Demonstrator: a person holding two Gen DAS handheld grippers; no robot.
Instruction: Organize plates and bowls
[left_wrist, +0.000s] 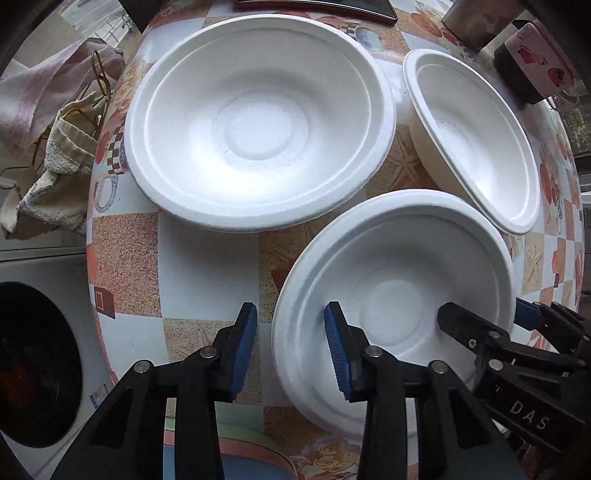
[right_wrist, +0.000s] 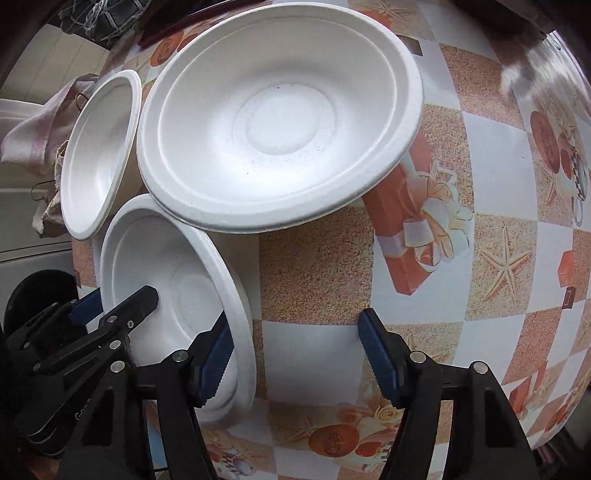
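Note:
Three white foam bowls sit on the patterned table. The near bowl (left_wrist: 395, 295) lies between both grippers; it also shows in the right wrist view (right_wrist: 173, 280). My left gripper (left_wrist: 291, 343) is open and straddles its left rim, one finger inside, one outside. My right gripper (right_wrist: 295, 354) is open and straddles its opposite rim, its fingers (left_wrist: 458, 321) showing in the left wrist view. A wide bowl (left_wrist: 258, 122) sits behind in the left view. A third bowl (left_wrist: 476, 136) sits tilted at the right.
Crumpled towels (left_wrist: 55, 147) hang off the table's left edge. A mug (left_wrist: 535, 62) and a metal cylinder (left_wrist: 476, 22) stand at the back right. A dark tray (left_wrist: 314, 7) lies at the back. The tablecloth (right_wrist: 480, 184) stretches right.

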